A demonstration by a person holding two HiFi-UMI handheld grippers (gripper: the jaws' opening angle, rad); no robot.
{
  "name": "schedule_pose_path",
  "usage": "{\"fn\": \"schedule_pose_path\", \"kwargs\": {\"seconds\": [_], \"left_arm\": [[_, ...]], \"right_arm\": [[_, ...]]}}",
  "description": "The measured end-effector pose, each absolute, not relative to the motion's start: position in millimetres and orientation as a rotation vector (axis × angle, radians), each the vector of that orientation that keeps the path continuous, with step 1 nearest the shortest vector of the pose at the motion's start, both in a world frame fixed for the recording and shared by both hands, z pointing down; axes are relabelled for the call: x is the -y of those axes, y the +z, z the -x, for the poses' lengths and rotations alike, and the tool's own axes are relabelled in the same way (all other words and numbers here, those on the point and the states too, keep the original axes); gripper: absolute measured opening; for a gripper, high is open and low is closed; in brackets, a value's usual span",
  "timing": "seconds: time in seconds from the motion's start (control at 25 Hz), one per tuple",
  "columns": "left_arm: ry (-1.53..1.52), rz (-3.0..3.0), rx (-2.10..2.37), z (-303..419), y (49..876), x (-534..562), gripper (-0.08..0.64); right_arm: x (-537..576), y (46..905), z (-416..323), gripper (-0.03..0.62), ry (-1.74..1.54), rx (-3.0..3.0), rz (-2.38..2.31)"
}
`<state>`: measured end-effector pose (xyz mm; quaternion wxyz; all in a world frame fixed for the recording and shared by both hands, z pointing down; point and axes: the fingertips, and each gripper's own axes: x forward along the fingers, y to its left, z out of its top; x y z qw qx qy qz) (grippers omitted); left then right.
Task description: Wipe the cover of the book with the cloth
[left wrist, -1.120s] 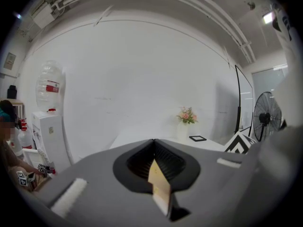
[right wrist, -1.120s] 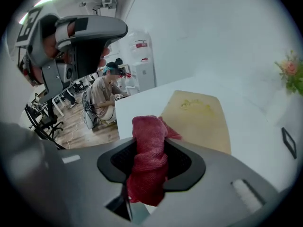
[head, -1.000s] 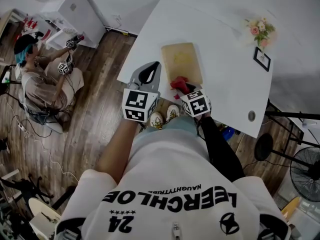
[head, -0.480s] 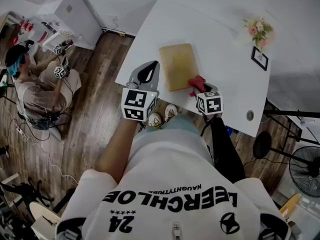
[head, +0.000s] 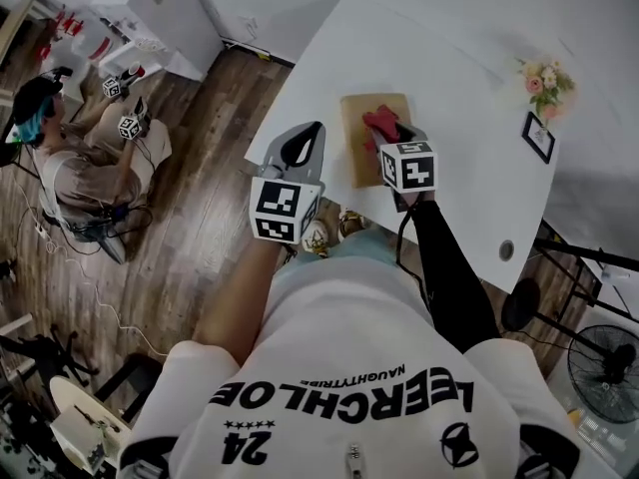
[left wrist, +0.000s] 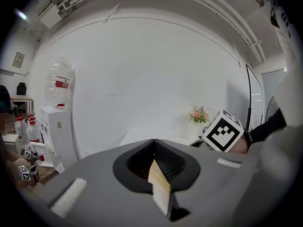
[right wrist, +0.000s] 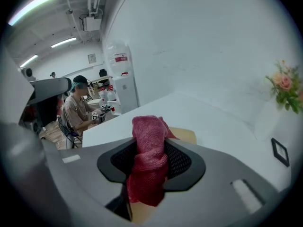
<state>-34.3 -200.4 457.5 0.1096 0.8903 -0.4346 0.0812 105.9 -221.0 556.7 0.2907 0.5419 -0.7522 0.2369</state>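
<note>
Right gripper (head: 389,136): I have its jaws pinching the red cloth (head: 377,121), bunched up between them, over the tan book (head: 354,150). The book lies flat on the white table (head: 469,78), near its front edge. Left gripper (head: 300,146): hangs at that edge, left of the book, jaws pressed together on nothing.

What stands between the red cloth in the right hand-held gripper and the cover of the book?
Nothing visible does. The right hand-held gripper holds the cloth directly over the book, and no other thing lies on the cover.
</note>
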Motion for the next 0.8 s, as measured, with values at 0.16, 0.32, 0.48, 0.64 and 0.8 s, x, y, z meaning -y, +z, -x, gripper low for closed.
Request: {"fn": "schedule_pose_path", "kwargs": {"seconds": [0.16,0.32,0.48,0.64,0.8], "left_arm": [[0.253,-2.561,1.358,53,458,212,0.037],[0.269,-2.522,1.404,66,464,223,0.037],[0.284,-2.509,1.412,68,469,227,0.036],[0.284,-2.523,1.39,53,470,235,0.036],[0.28,-2.548,1.353,35,466,237,0.037]], "right_arm": [[258,564,-75,0.141,0.602,2.009,-1.365],[277,586,-54,0.141,0.617,1.984,-1.309],[272,603,-45,0.141,0.565,1.961,-1.245],[274,605,-86,0.141,0.557,1.911,-1.33],[274,601,-145,0.141,0.587,1.828,-1.435]]}}
